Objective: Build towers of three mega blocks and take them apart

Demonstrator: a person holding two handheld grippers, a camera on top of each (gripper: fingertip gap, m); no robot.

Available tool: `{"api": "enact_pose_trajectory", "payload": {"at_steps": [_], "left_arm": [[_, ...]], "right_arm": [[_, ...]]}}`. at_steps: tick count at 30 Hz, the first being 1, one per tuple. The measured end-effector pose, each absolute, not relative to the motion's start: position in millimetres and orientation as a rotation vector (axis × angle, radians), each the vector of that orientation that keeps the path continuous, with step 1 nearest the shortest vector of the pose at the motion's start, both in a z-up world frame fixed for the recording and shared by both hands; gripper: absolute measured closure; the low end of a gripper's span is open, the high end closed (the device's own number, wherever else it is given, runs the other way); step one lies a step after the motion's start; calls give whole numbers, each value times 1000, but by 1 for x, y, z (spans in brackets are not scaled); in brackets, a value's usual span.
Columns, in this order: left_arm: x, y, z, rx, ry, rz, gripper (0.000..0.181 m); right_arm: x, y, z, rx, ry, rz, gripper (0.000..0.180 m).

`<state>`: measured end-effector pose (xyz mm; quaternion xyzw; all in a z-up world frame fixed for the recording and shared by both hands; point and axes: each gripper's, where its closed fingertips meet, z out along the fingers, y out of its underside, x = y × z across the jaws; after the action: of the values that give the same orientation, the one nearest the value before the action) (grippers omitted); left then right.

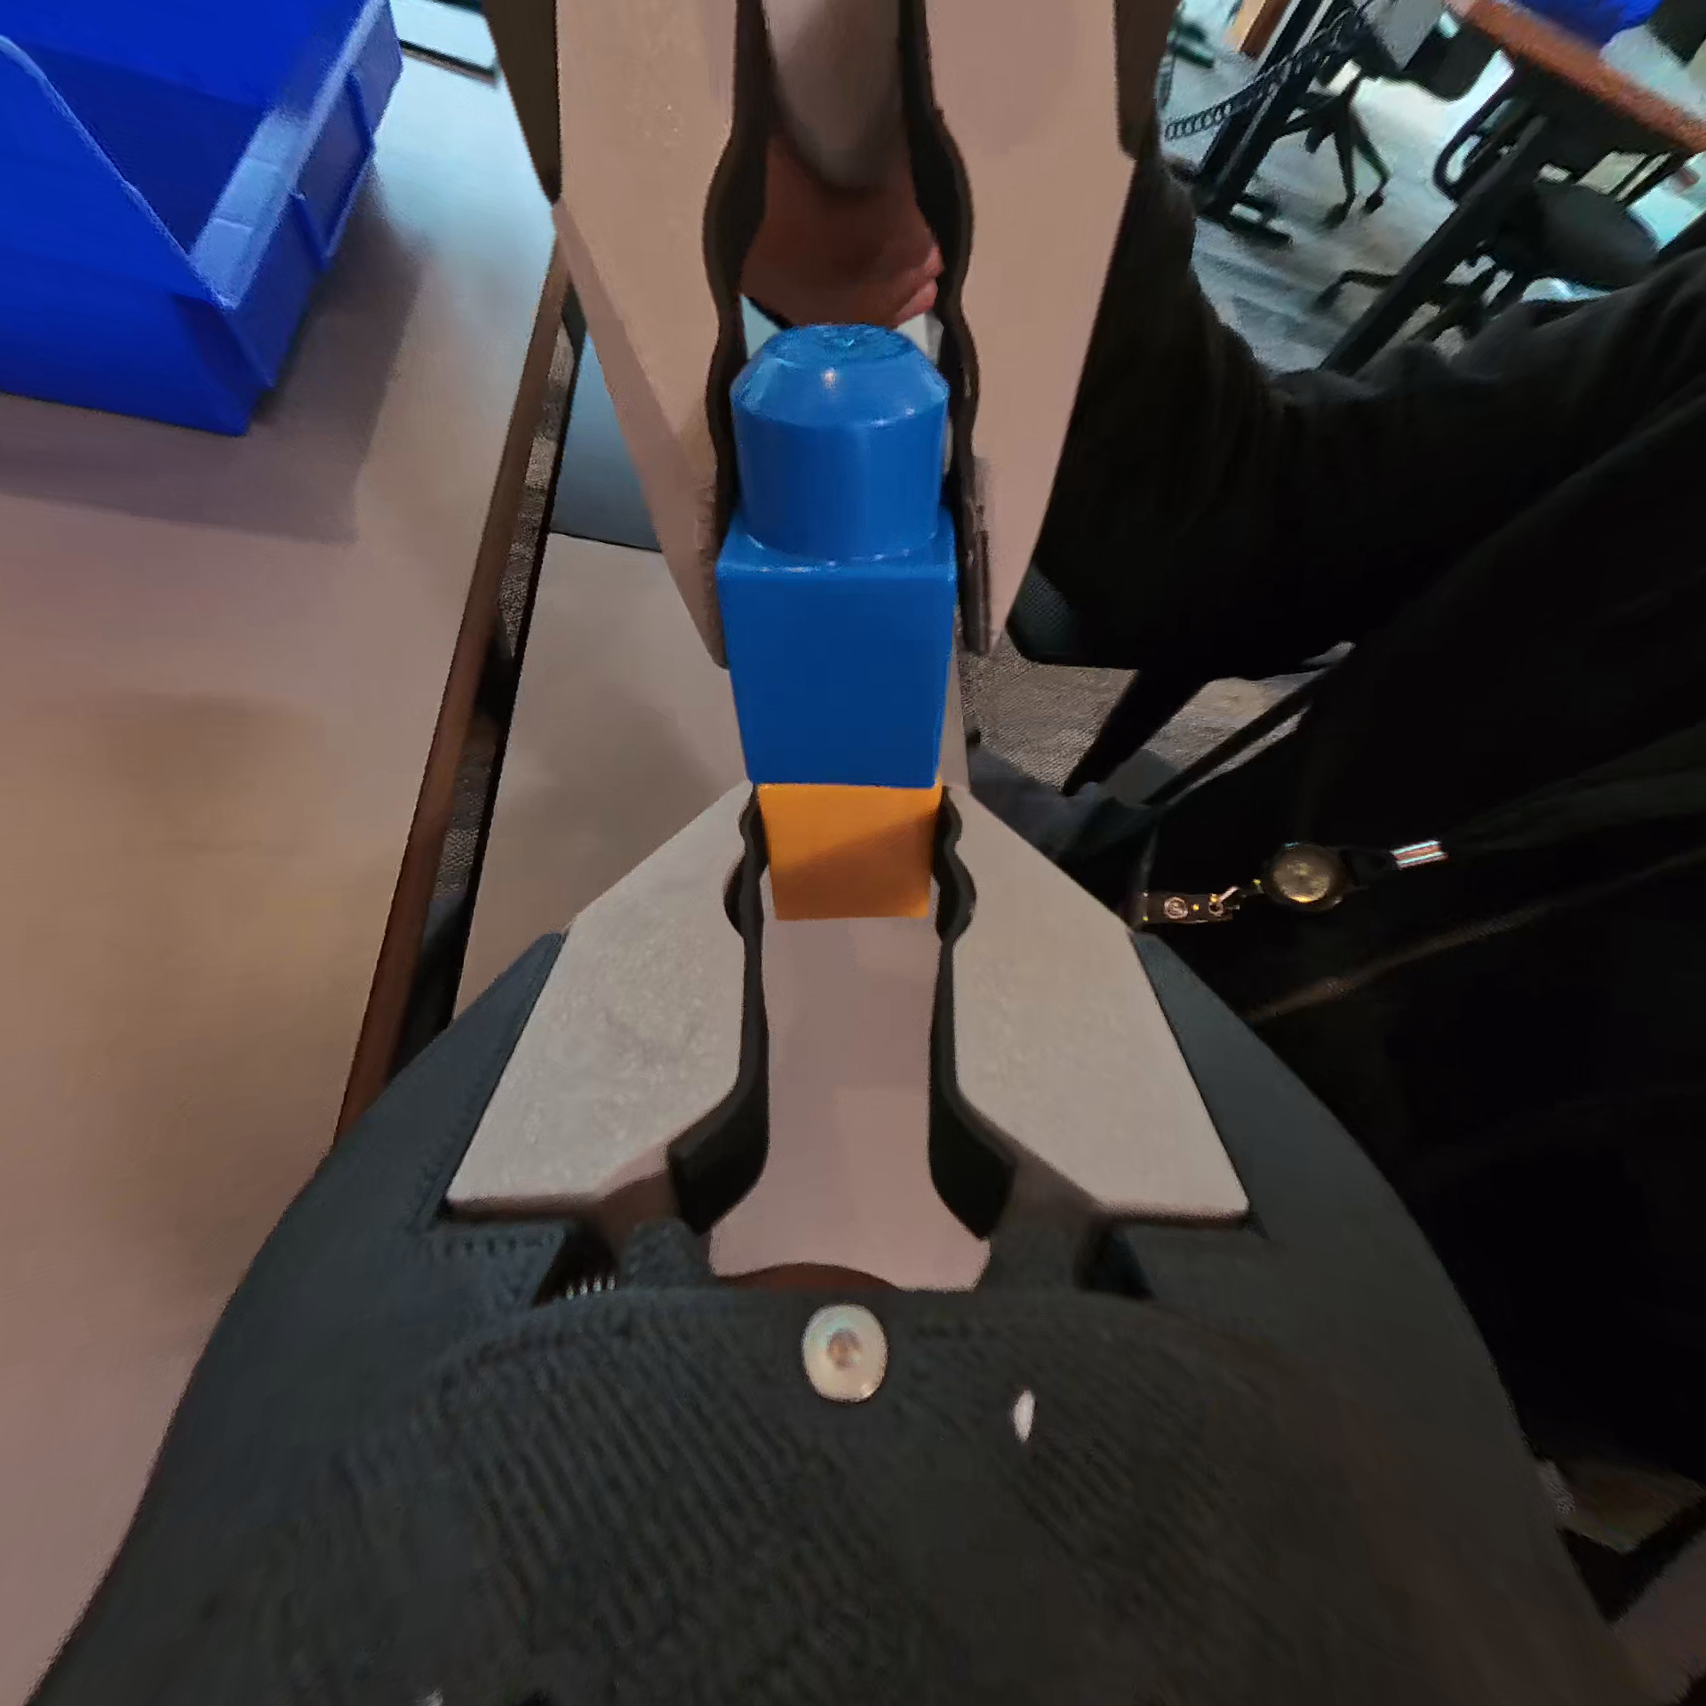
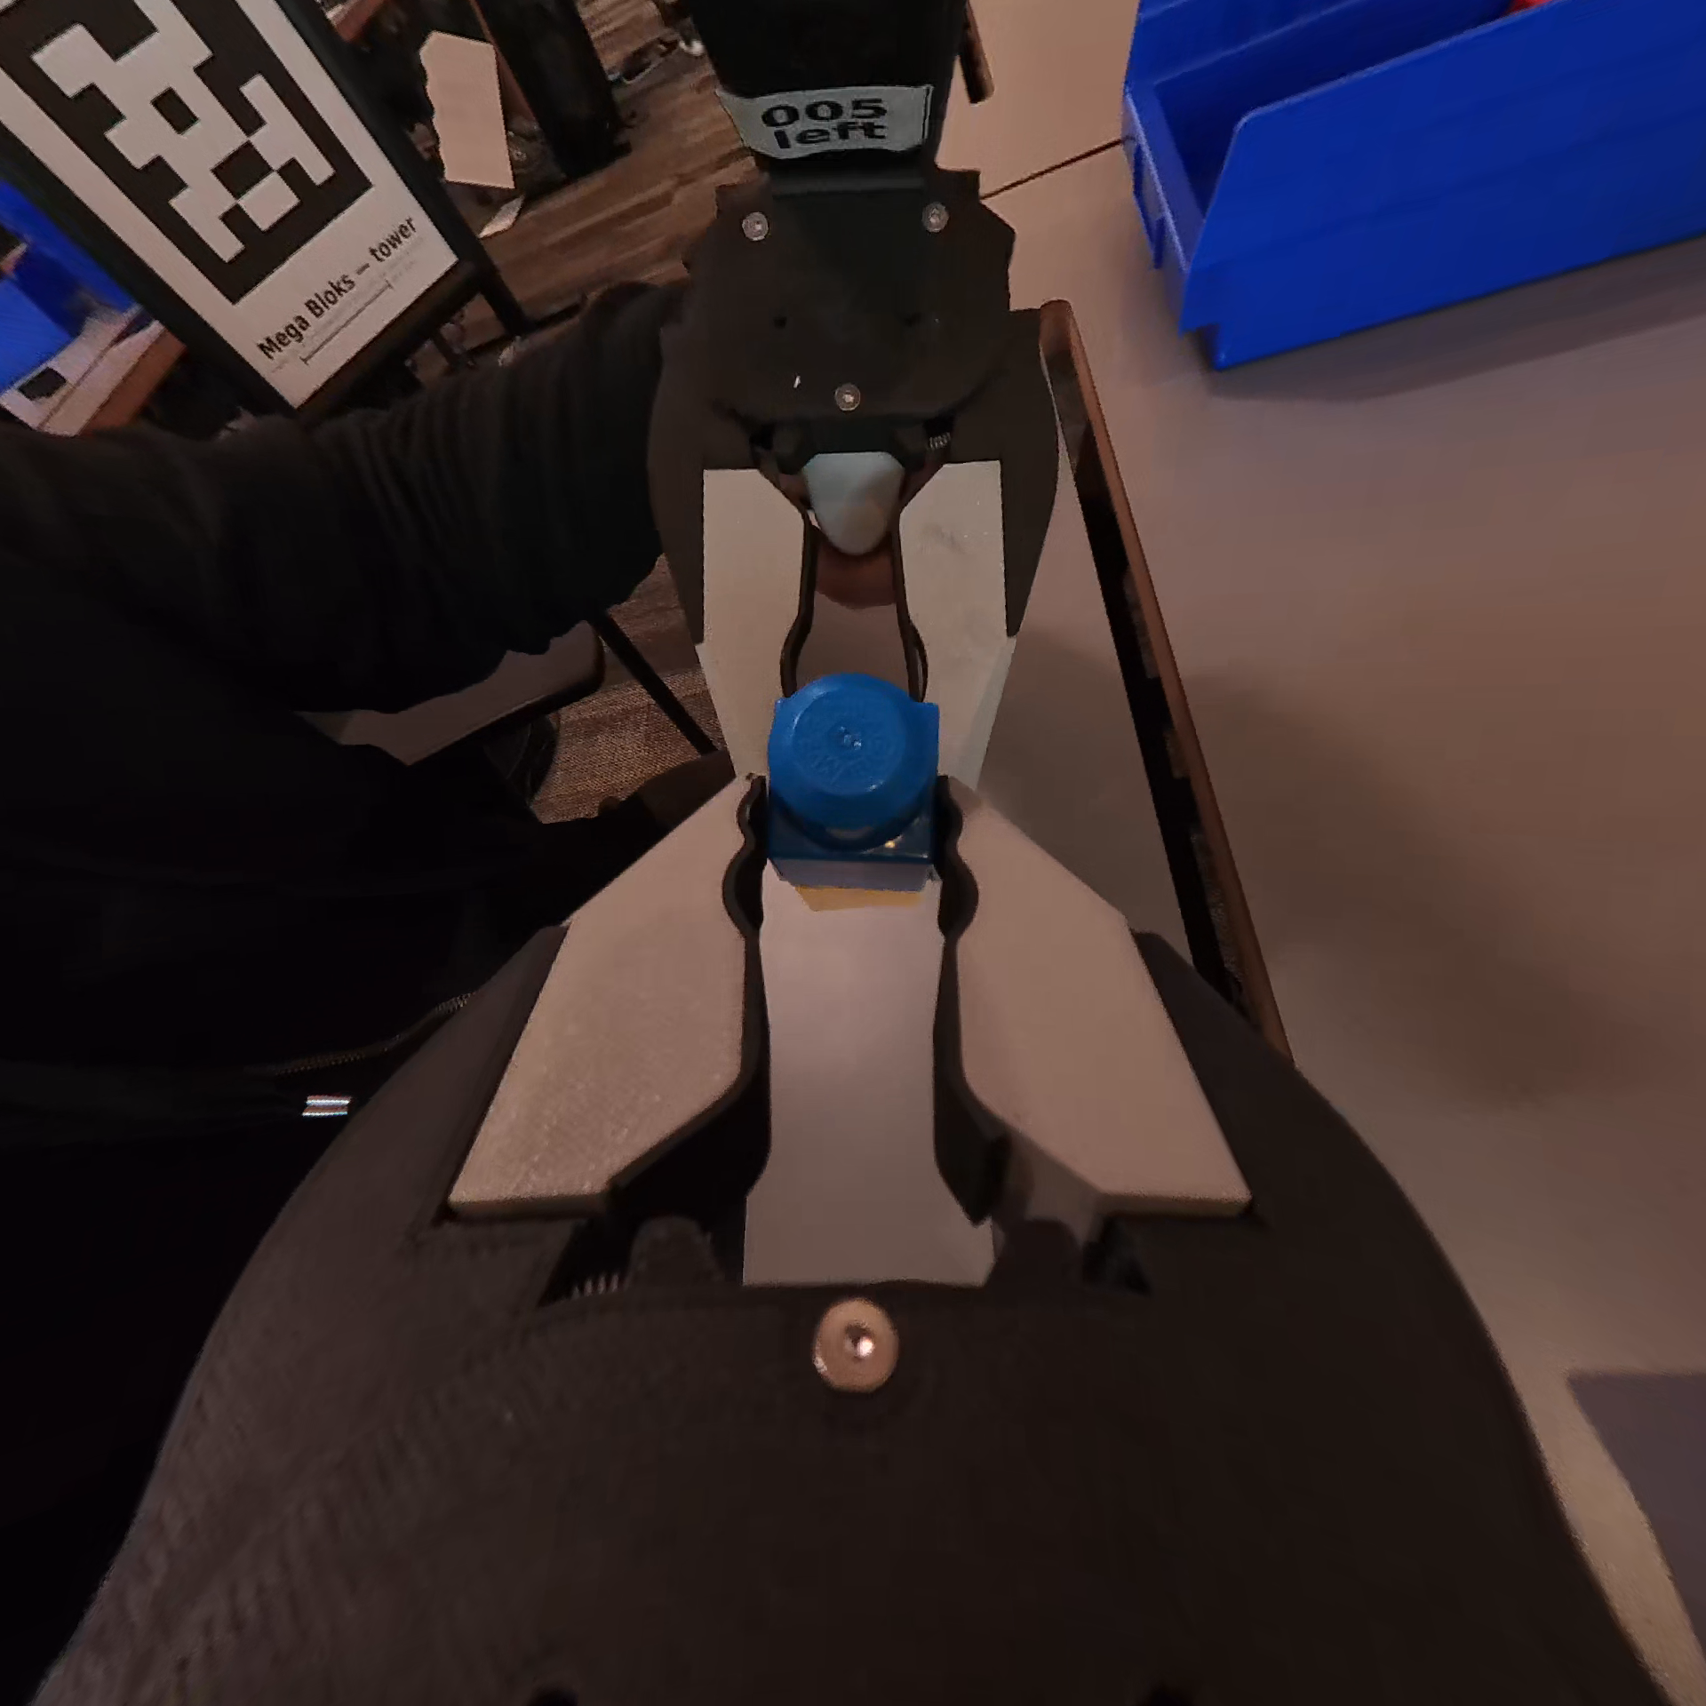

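At far left sits a blue bin point(image 1: 175, 203) on the grey table point(image 1: 185, 738), whose dark edge point(image 1: 462, 692) runs just left of my tools. My left gripper point(image 1: 849, 849) is clamped on the orange block point(image 1: 845, 854); the blue block point(image 1: 835, 646) is plugged onto it. My right gripper point(image 2: 849, 831) is closed on that blue block point(image 2: 845, 766) from the opposite end (both held clear of the tabletop). To the right, my dark sleeve point(image 1: 1385, 554) crowds the space, with office chairs point(image 1: 1523, 222) beyond.

blue block point(image 1: 835, 591) single-stud, joined onto orange block point(image 1: 845, 854) | pair held off the table
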<state>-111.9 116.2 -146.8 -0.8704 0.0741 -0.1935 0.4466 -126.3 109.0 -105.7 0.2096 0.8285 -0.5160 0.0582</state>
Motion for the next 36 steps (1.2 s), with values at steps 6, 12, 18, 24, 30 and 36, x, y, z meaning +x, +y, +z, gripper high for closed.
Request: {"api": "enact_pose_trajectory", "payload": {"at_steps": [6,12,18,24,30,36], "left_arm": [[-108,113,-145,-2156,185,-496,147],[-100,111,-140,-2102,190,-594,147],[-104,114,-141,-2100,152,-599,148],[-107,116,-144,-2121,120,-574,147],[-105,113,-138,-2070,113,-658,147],[-108,109,-128,-2023,87,-672,147]], "right_arm": [[-122,107,-106,591,2501,-1565,146],[-116,106,-103,559,2475,-1570,146],[-121,109,-105,603,2454,-1570,146],[-125,111,-107,650,2446,-1561,147],[-119,114,-112,600,2449,-1536,146],[-122,109,-101,595,2394,-1614,146]]}}
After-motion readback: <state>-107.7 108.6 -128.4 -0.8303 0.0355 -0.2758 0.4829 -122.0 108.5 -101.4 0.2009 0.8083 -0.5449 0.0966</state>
